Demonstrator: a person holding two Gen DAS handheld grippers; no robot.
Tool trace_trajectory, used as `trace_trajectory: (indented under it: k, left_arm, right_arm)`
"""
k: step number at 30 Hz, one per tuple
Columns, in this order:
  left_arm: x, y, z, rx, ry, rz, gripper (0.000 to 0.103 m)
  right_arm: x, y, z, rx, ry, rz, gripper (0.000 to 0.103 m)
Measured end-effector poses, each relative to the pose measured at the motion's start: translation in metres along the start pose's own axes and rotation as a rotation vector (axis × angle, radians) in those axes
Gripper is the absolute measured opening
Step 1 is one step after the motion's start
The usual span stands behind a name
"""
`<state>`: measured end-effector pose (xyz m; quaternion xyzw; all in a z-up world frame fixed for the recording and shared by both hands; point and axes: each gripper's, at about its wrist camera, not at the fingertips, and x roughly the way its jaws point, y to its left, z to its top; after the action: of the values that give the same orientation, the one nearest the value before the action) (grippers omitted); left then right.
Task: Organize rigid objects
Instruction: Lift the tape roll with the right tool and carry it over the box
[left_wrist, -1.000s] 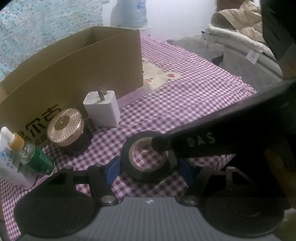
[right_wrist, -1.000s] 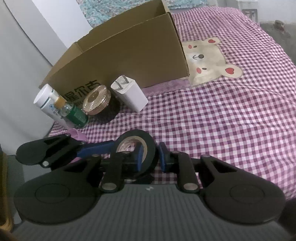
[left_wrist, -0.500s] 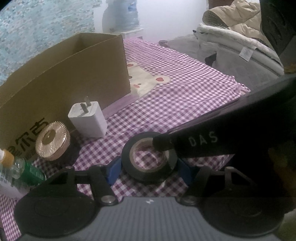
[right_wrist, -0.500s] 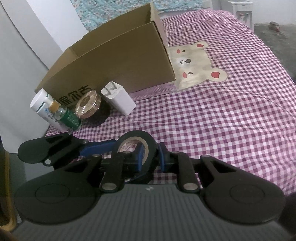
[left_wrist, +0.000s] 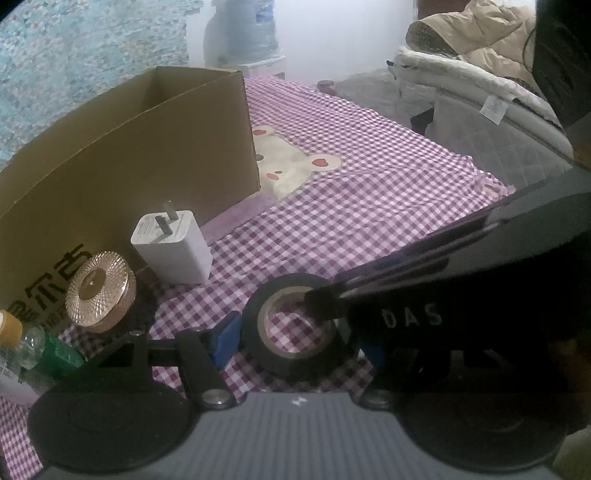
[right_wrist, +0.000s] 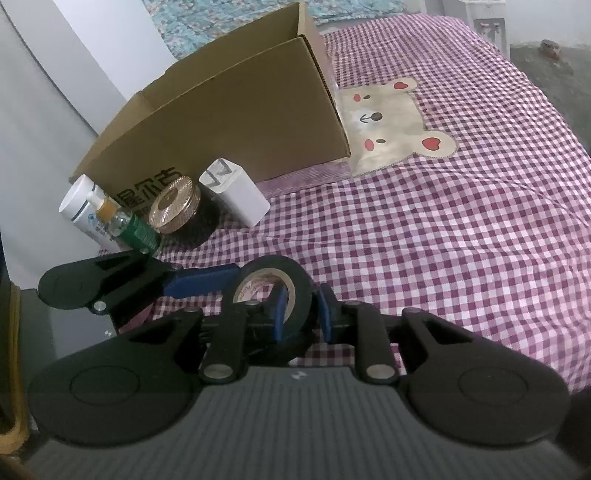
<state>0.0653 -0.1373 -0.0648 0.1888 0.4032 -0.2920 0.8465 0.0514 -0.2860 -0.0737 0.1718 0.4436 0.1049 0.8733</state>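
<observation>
A roll of black tape (left_wrist: 295, 328) sits on a purple-checked cloth (right_wrist: 443, 229), gripped from two sides. The left gripper (left_wrist: 295, 332) straddles the roll, its blue pads (left_wrist: 226, 338) spread around the outside of the ring; whether they press on it cannot be told. The right gripper (right_wrist: 300, 308) has its jaws nearly together, pinching the roll's wall, one pad inside the ring and one outside, so the tape (right_wrist: 273, 291) stands tilted on edge between them. Beyond the jaws, to their left, stand a white bottle (right_wrist: 83, 206), a small green-labelled bottle (right_wrist: 129, 229), a gold-lidded jar (left_wrist: 99, 291) and a white plug adapter (left_wrist: 173, 247). Behind these rises an open cardboard box (left_wrist: 147, 147).
</observation>
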Motion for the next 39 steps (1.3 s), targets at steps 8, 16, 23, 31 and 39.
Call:
trace_trajectory:
  k: [8, 16, 23, 31, 39]
  left_arm:
    - [-0.002, -0.002, -0.002, 0.014, -0.012, 0.015, 0.068]
    - [-0.035, 0.000, 0.005, 0.008, -0.084, 0.042, 0.068]
    - [-0.095, 0.015, 0.025, 0.010, -0.200, 0.157, 0.068]
    - [-0.137, 0.079, 0.074, -0.095, -0.218, 0.186, 0.068]
    - [-0.108, 0.170, 0.115, -0.294, -0.067, 0.113, 0.068]
  right_arm:
    - [-0.001, 0.000, 0.000, 0.009, -0.007, -0.005, 0.017]
    - [-0.026, 0.018, 0.005, -0.036, -0.068, -0.011, 0.017]
    - [-0.065, 0.055, 0.032, -0.109, -0.181, 0.052, 0.017]
    - [-0.077, 0.110, 0.101, -0.233, -0.220, 0.161, 0.017]
    - [-0.024, 0.142, 0.194, -0.206, -0.051, 0.258, 0.017]
